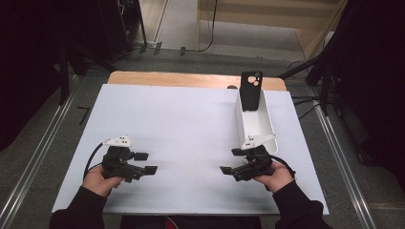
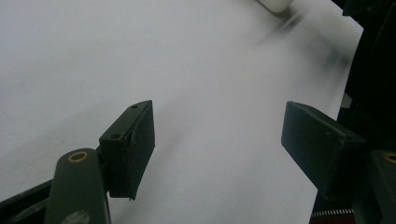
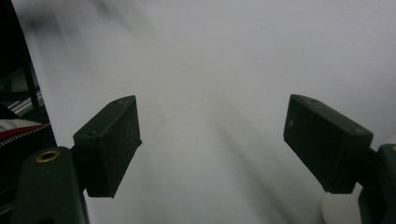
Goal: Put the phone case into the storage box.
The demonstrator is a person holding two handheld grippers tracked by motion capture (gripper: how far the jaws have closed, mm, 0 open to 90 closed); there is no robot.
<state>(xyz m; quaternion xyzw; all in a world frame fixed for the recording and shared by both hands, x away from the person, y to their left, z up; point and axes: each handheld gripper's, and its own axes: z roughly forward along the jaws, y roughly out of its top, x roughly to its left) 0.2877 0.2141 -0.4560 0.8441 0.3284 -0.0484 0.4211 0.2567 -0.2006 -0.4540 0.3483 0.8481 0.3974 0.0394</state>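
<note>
My left gripper (image 1: 145, 162) rests low over the white tabletop (image 1: 191, 129) at the front left, its jaws wide open and pointing right with nothing between them. In the left gripper view, the left gripper (image 2: 217, 149) frames only bare white surface. My right gripper (image 1: 231, 161) sits at the front right, jaws open and pointing left, also with nothing between them. The right gripper view shows the right gripper (image 3: 212, 144) over the same bare surface. Just behind the right gripper lies a long white tray (image 1: 264, 125). A black phone case (image 1: 251, 90) leans upright in its far end.
A wooden table edge (image 1: 191, 78) shows behind the white sheet. Metal floor rails (image 1: 33, 162) run along both sides, and dark stands and cables stand at the far corners. A corner of the tray (image 2: 275, 4) appears at the top of the left gripper view.
</note>
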